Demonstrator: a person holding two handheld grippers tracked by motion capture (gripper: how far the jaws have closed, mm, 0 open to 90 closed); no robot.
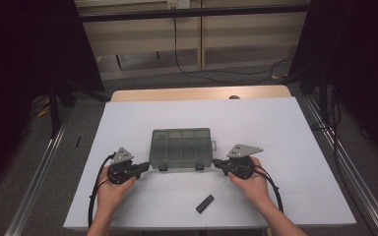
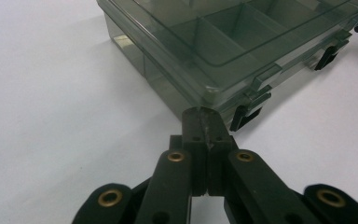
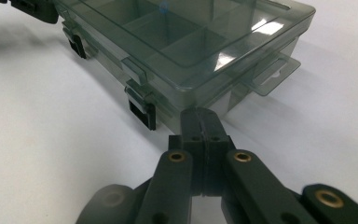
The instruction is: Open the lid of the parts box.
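white table, dark curtains around | I see organizer box mid-table | black bar nearer me than box, well clear | left gripper and right gripper pressed together at box's near corners

A white bench top rests on a light wooden edge that shows along its far side. Grey floor lies around it, with metal rails running along both sides. Black curtains hang at the left and right. Behind, a pale wood-panelled wall carries a dark horizontal bar, and a black cable trails down across the floor. Lighting is dim and even.
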